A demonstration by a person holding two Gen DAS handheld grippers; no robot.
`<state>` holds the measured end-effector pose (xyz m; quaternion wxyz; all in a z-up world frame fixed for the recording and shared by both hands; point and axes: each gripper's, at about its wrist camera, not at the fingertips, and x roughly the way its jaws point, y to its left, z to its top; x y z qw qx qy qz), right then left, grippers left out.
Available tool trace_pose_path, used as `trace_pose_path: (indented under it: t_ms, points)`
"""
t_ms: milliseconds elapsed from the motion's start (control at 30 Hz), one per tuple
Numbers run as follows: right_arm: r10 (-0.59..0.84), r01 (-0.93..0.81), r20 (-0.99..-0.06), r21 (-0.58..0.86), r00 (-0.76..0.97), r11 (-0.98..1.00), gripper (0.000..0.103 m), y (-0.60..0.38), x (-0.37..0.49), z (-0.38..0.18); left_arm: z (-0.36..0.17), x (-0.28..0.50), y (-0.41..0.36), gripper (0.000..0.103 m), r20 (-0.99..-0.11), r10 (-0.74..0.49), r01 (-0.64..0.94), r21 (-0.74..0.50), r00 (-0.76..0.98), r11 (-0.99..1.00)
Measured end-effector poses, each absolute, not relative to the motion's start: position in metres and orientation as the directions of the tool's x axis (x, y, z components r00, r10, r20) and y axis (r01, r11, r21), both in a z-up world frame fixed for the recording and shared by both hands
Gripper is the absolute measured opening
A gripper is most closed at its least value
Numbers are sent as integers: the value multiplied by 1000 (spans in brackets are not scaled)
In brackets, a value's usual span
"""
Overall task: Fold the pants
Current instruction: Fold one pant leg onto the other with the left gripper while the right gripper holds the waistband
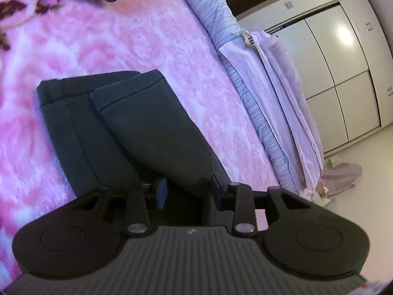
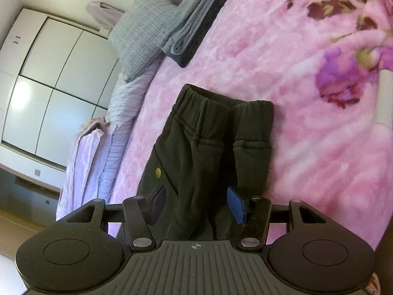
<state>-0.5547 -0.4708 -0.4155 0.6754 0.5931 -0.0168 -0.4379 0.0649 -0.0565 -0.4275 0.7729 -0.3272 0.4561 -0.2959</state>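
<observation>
Dark pants lie flat on the pink floral blanket (image 1: 137, 39). The left wrist view shows the leg end of the pants (image 1: 103, 123), two hems stacked and slightly offset. My left gripper (image 1: 189, 189) is open; a fold of the leg runs between its blue pads, which stand slightly off the cloth. The right wrist view shows the waist end of the pants (image 2: 208, 132), with the elastic waistband farthest from me and a brass button (image 2: 158, 171) on the left side. My right gripper (image 2: 196, 204) is open, its pads (image 2: 236, 205) straddling the bunched cloth with gaps on both sides.
A stack of folded clothes (image 2: 196, 24) and a grey pillow (image 2: 142, 32) sit at the far end of the bed. A lilac striped quilt (image 1: 245, 78) hangs over the bed edge. White wardrobe doors (image 1: 331, 61) stand beyond. A garment (image 1: 341, 177) lies on the floor.
</observation>
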Motion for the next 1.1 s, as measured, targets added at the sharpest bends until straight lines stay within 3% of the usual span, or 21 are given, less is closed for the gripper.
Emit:
trace_pose_path:
  t_ms: [67,133,167,200,233,267,300,433,500,600,700,767,900,1000,1100]
  points:
    - [-612,565,-494,820,618,-92,48,-479,-550,-421,-429,71,-58,30,-509,-752,169,-770,418,615]
    - [-612,573,-510,812,604,-110,32,-486,-547,-428,-429,75,-62,30,-517,-745,181,-757,421,627]
    - [-609,577,-525,806,594,-132,15,-490,-547,-431,-429,75,-63,30,-521,-745,185,-754,417,630]
    - [-606,581,-538,800,587,-147,9,-492,-547,-431,-430,77,-66,29,-530,-739,188,-745,416,640]
    - [-609,584,-537,799,584,-145,8,-493,-548,-428,-430,80,-69,26,-533,-736,193,-739,417,645]
    - [-617,599,-533,791,579,-122,7,-494,-549,-421,-428,83,-70,4,-533,-733,211,-728,423,652]
    - [-626,624,-526,778,576,-79,6,-495,-550,-408,-422,86,-73,2,-544,-717,241,-697,436,675]
    - [-639,554,-414,832,648,22,5,-499,-571,-366,-384,82,-69,2,-499,-721,401,-606,481,686]
    - [-639,557,-403,829,655,48,5,-498,-579,-356,-368,65,-63,4,-469,-724,496,-529,506,689]
    - [-584,654,-532,756,613,-2,5,-496,-579,-375,-380,43,-48,7,-509,-687,530,-440,518,725]
    - [-536,700,-632,707,560,-103,5,-486,-582,-417,-425,43,-34,8,-620,-649,410,-504,440,760]
    - [-559,638,-585,760,588,-124,5,-480,-590,-427,-434,43,-22,8,-572,-683,343,-596,455,727]
    - [-554,668,-606,735,571,-114,5,-485,-585,-420,-435,51,-13,9,-531,-712,237,-700,460,674]
    - [-552,678,-611,727,568,-107,5,-484,-584,-415,-433,54,-14,4,-557,-687,240,-668,468,705]
    - [-569,668,-576,741,587,-61,5,-482,-585,-395,-412,43,-15,3,-524,-684,349,-601,507,719]
